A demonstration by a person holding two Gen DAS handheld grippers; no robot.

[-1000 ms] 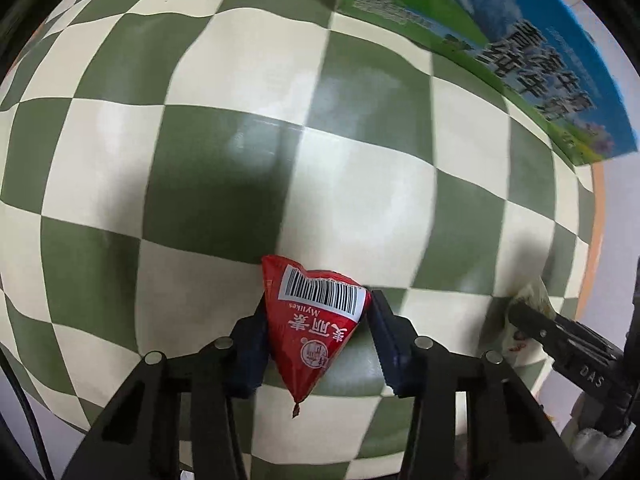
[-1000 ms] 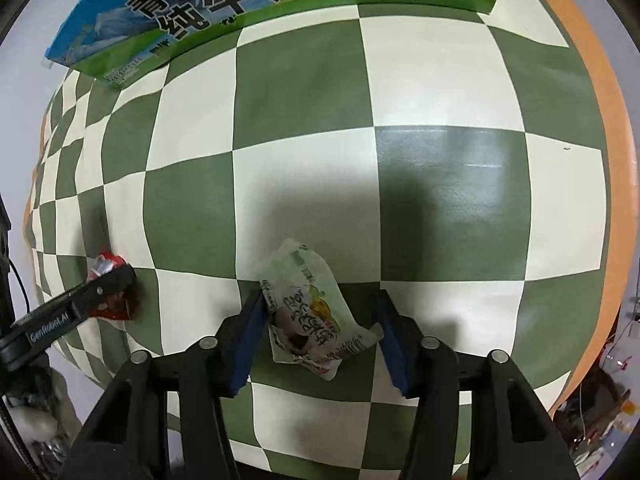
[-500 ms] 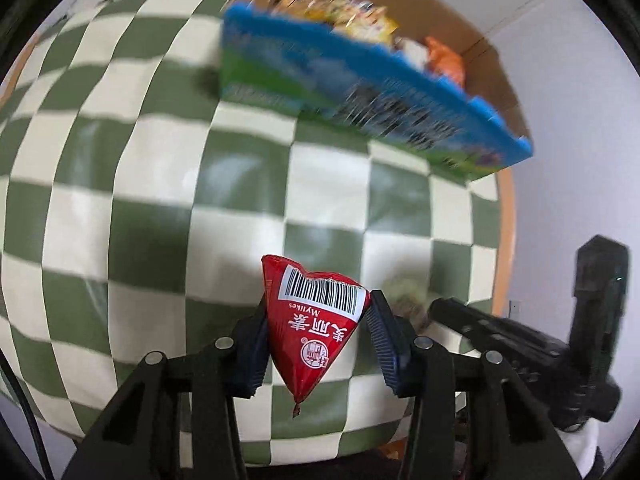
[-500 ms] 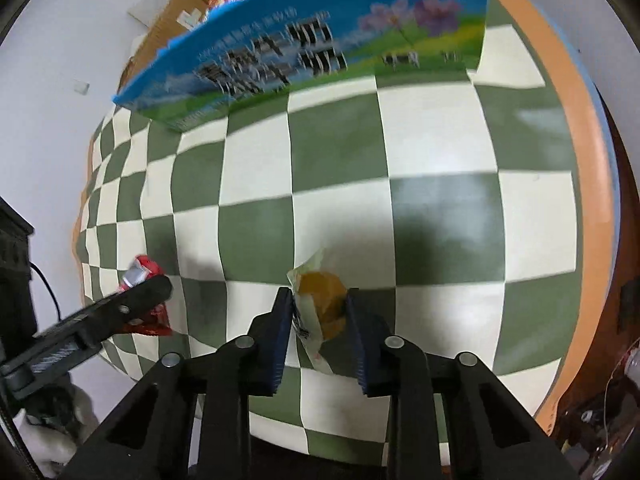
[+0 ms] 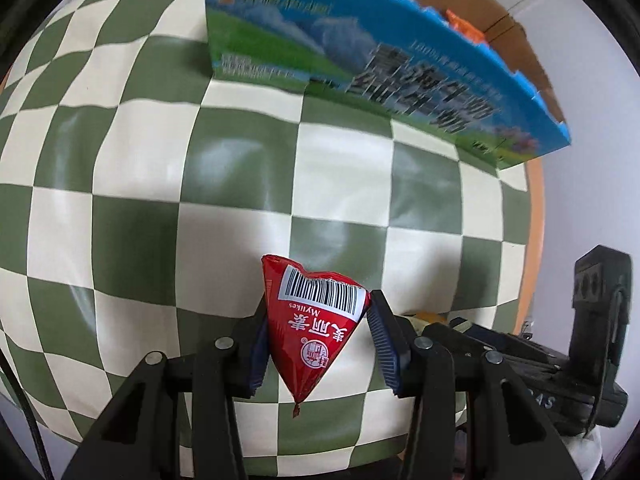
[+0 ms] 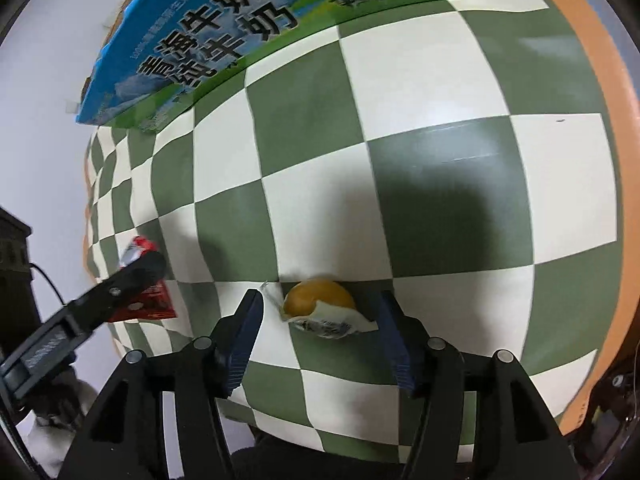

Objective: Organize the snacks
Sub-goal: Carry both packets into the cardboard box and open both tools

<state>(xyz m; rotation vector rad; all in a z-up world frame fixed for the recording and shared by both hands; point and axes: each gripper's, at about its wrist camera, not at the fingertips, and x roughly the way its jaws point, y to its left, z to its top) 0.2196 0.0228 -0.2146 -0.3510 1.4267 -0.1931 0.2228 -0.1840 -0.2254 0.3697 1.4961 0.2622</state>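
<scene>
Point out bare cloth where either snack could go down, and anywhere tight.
Free: the checked cloth between the milk carton box and both grippers, out to the orange table edge. Tight: the near edge, where the left gripper clamping the red packet sits close beside the opening right gripper and its wrapped bun.

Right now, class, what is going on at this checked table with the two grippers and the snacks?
A person is sorting snacks with a gripper in each hand. The left gripper is shut on a red triangular snack packet, held above the green-and-white checked tablecloth. The right gripper is opening around a small wrapped bun; its fingers stand clear of the bun. A blue and green milk carton box at the far side already holds some snacks.
</scene>
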